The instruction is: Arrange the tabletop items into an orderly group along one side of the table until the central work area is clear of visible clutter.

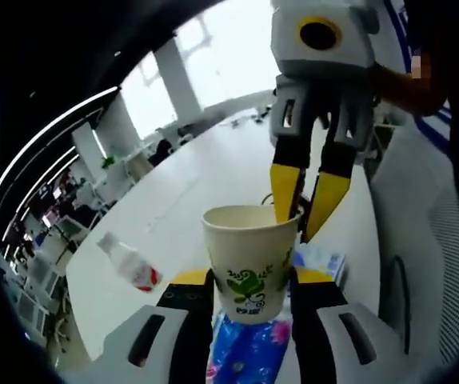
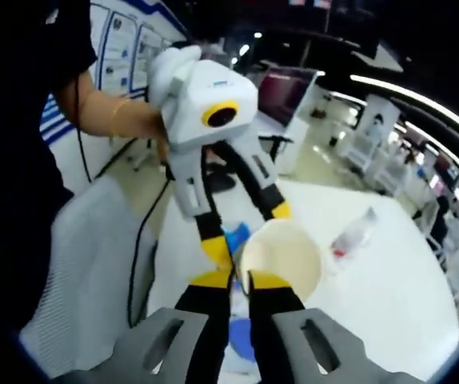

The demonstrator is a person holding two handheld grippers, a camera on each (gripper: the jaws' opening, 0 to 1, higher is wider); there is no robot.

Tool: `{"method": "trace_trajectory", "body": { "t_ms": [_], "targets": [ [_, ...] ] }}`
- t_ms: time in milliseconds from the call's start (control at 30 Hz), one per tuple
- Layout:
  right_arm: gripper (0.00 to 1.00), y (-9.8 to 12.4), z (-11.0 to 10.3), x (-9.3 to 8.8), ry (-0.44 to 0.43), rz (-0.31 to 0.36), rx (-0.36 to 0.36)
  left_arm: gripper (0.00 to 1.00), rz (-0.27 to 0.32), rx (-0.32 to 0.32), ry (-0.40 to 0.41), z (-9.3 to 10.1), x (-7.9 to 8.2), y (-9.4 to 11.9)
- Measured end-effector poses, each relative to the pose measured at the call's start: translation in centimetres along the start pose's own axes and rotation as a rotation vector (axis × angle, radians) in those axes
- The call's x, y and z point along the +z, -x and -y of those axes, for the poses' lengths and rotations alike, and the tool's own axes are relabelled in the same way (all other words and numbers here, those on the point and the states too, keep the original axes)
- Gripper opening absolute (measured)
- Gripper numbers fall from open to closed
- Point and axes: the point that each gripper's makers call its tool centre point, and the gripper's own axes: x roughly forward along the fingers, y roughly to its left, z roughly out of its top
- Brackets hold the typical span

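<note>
I note my left tongs clamped across the paper cup; my right tongs pinch its rim. A bottle lies on the table.

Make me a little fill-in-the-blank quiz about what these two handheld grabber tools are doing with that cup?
1. The left gripper has its fingers on either side of a paper ____ printed with green leaves.
2. The right gripper pinches that cup's ____ with its yellow fingertips.
3. A small plastic ____ with a red label lies on its side on the white table.
4. Under the held cup lies a ____ patterned packet.

Missing words: cup; rim; bottle; blue
</note>
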Motion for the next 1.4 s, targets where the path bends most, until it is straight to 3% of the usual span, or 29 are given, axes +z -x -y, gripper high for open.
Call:
{"method": "trace_trajectory", "body": {
  "t_ms": [333, 600, 800, 1400],
  "targets": [
    [0.11, 1.2, 1.0, 1.1, -0.153, 0.106, -0.045, 0.35, 0.077, 0.031, 0.071, -0.5, 1.1, 0.2],
    [0.28, 2.7, 2.6, 1.6, -0.264, 0.184, -0.125, 0.35, 0.162, 0.082, 0.185, -1.7, 1.7, 0.4],
    [0.41, 3.7, 3.2, 1.2, -0.333, 0.21, -0.167, 0.34, 0.202, 0.104, 0.222, -2.2, 2.1, 0.4],
    [0.5, 4.6, 5.0, -0.4, -0.513, 0.287, -0.226, 0.34, 0.287, 0.182, 0.294, -3.7, 2.7, -1.2]
  ]
}}
